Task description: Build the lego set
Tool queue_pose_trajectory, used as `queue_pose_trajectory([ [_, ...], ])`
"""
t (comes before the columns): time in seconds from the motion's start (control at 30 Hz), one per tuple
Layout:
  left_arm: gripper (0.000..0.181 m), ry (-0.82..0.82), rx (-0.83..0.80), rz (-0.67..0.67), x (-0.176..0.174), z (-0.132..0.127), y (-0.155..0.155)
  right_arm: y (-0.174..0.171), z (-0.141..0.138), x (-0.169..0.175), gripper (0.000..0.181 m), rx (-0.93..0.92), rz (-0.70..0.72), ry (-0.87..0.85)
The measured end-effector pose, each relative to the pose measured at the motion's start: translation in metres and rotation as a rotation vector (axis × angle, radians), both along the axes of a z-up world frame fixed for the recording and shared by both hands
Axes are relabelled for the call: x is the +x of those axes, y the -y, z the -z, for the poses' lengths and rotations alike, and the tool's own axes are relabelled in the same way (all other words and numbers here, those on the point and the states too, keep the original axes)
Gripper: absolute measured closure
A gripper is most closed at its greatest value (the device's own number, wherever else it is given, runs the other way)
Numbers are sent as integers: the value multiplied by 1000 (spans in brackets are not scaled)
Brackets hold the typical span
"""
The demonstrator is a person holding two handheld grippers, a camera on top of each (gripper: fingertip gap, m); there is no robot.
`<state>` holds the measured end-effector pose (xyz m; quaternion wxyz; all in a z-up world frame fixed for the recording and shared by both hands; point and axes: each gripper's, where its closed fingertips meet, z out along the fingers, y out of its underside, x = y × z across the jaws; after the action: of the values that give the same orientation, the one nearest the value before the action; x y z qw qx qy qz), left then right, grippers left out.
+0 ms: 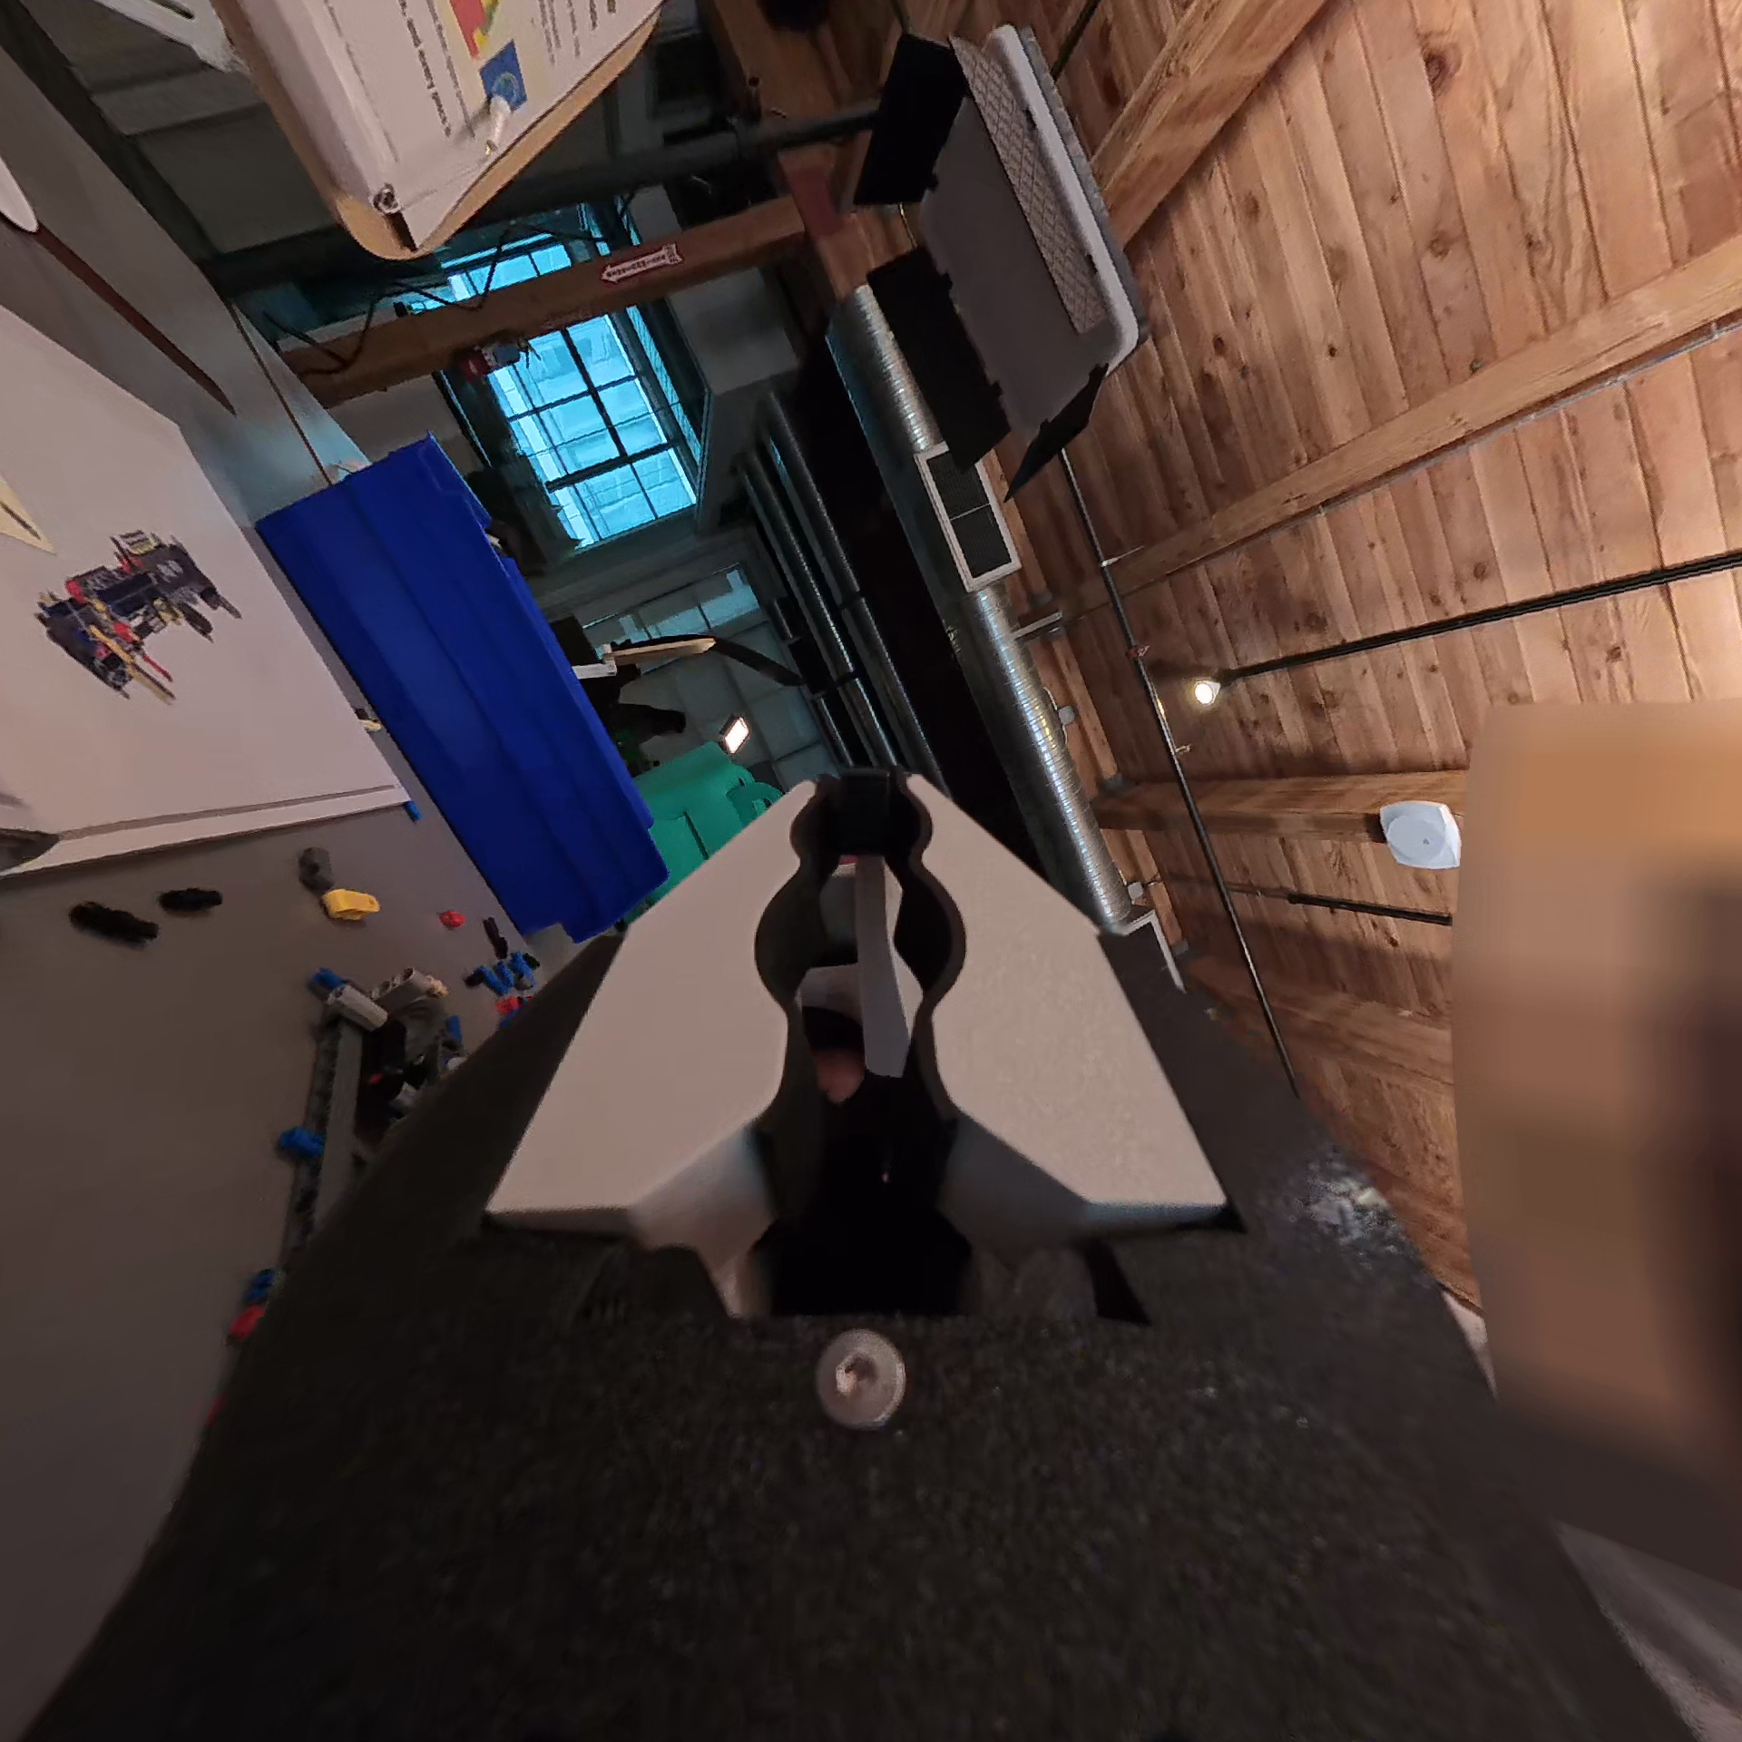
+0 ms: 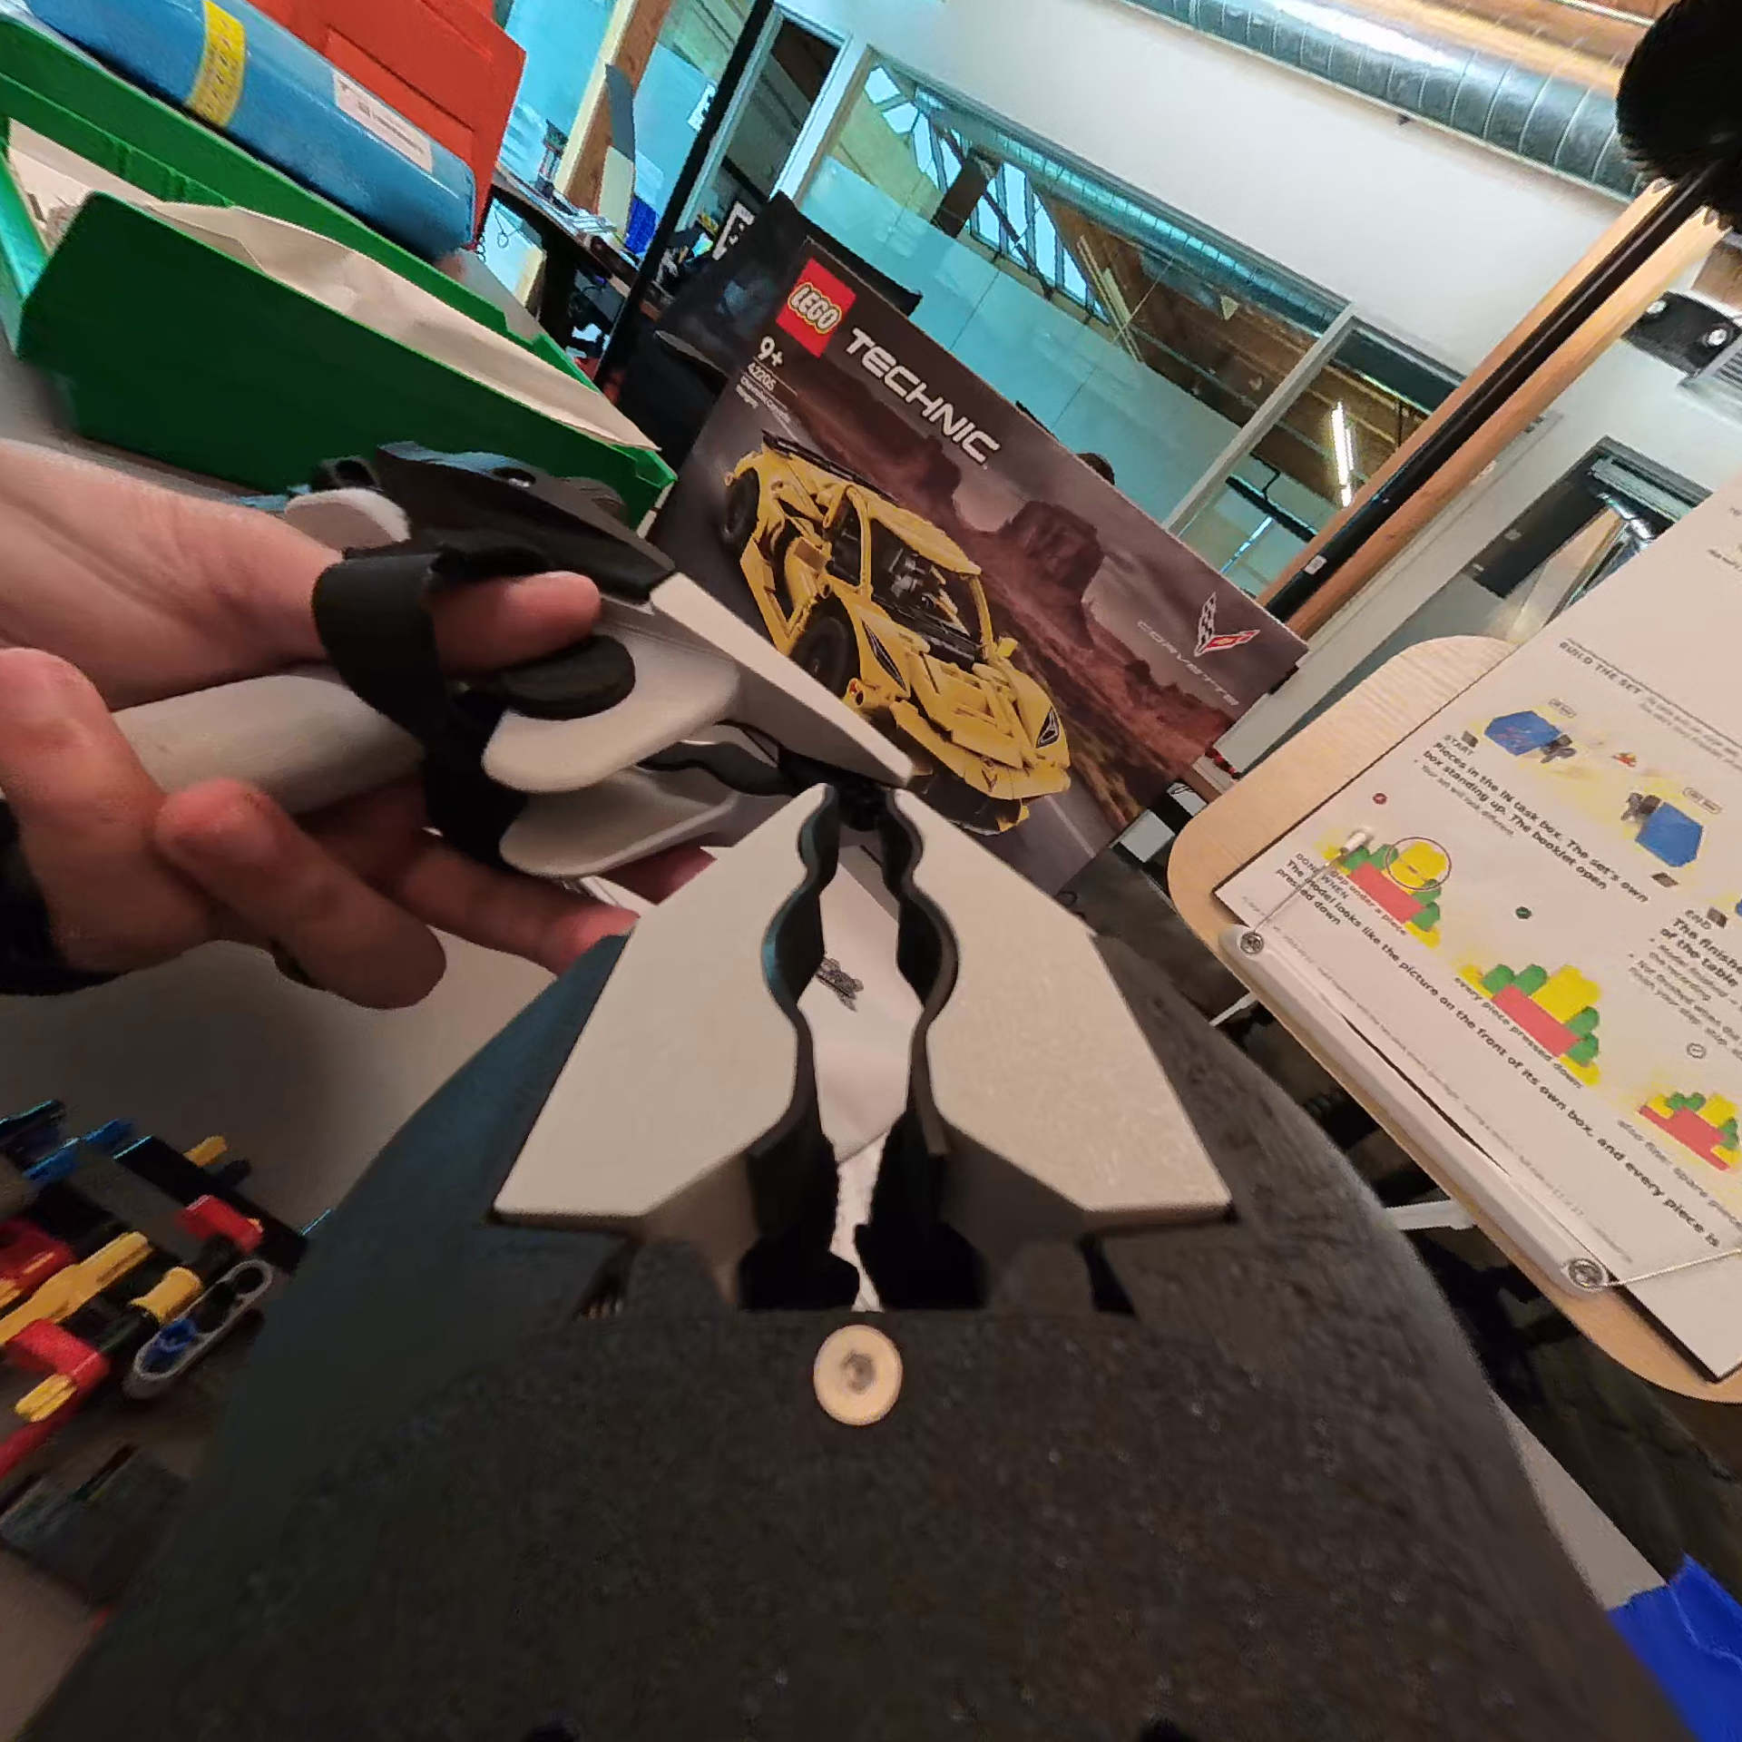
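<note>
While the left hand-held gripper is tilting up toward the wooden ceiling, its jaws are pinching a small black piece at the tips; the piece's long axis cannot be told. The right hand-held gripper is meeting it tip to tip, jaws narrow, seemingly on the same piece. Loose lego pieces are lying on the table below, well apart.

Small black Technic piece pinched at the tips of both grippers, raised off the table. Loose blue, red, yellow and black pieces lie scattered on the grey tabletop. Set box with yellow car picture stands upright behind
</note>
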<state>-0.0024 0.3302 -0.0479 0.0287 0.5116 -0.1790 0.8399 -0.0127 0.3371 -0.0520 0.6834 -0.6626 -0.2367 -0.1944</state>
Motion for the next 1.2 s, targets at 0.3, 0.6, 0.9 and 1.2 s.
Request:
queue_pose_trajectory([
  [0.3, 173, -25, 89, 51, 0, 2, 0, 3, 1, 6, 175, -19, -13, -4],
  [0.6, 174, -62, 216, 71, -2, 6, 3, 5, 13, 4, 167, -82, -116, -48],
  [0.9, 175, -87, 230, 125, -1, 13, 10, 7, 12, 2, 173, -88, -141, -48],
  [1.2, 174, -38, 359, 19, -3, 4, 3, 10, 0, 13, 174, -39, -97, -80],
])
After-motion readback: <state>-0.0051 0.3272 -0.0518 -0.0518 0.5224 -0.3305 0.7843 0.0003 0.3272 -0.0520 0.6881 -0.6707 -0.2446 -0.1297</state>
